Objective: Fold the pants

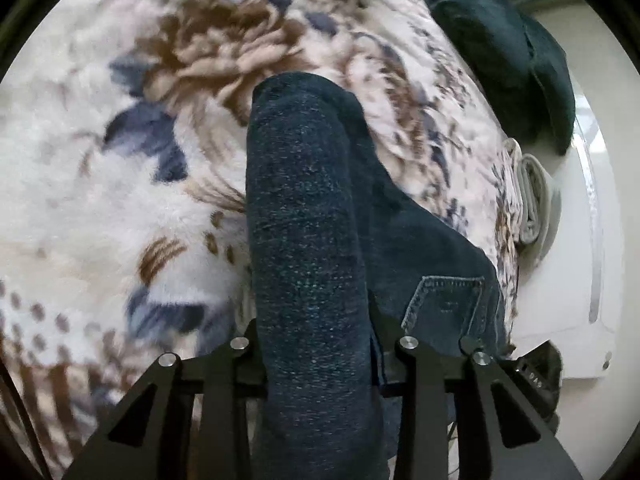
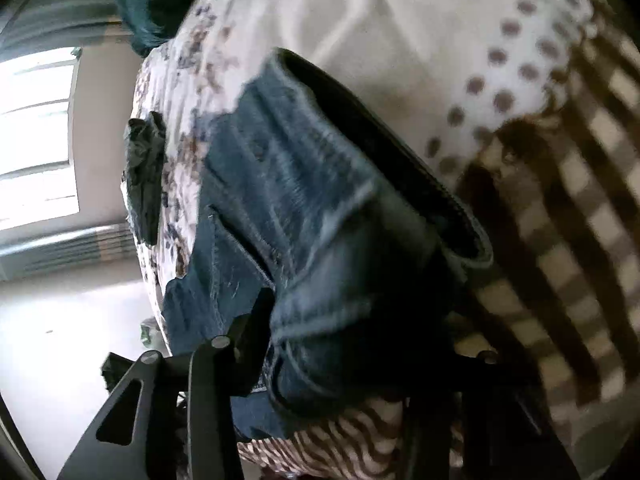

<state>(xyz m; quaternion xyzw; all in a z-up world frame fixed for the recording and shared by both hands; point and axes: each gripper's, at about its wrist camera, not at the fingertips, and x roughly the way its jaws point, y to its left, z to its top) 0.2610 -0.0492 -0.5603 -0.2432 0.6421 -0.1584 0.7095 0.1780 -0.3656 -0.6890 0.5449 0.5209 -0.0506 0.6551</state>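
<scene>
Item: dark blue denim pants [image 1: 312, 220], on a fleece blanket [image 1: 100, 200] with flowers, dots and brown checks.
Left gripper [image 1: 320, 344]: jaws pinch a thick fold of a leg, which runs forward from between the fingers onto the blanket; a back pocket lies to its right.
Right gripper [image 2: 352, 344]: jaws clamp the bunched waistband end, open rim facing away.
Beside: dark teal cushion [image 1: 500, 48] at the blanket's edge.

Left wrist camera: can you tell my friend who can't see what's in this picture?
Dark blue jeans run up between the black fingers of the left gripper, which is shut on them. Under them lies a fuzzy flowered blanket, with a dark green pillow at its far edge.
</scene>
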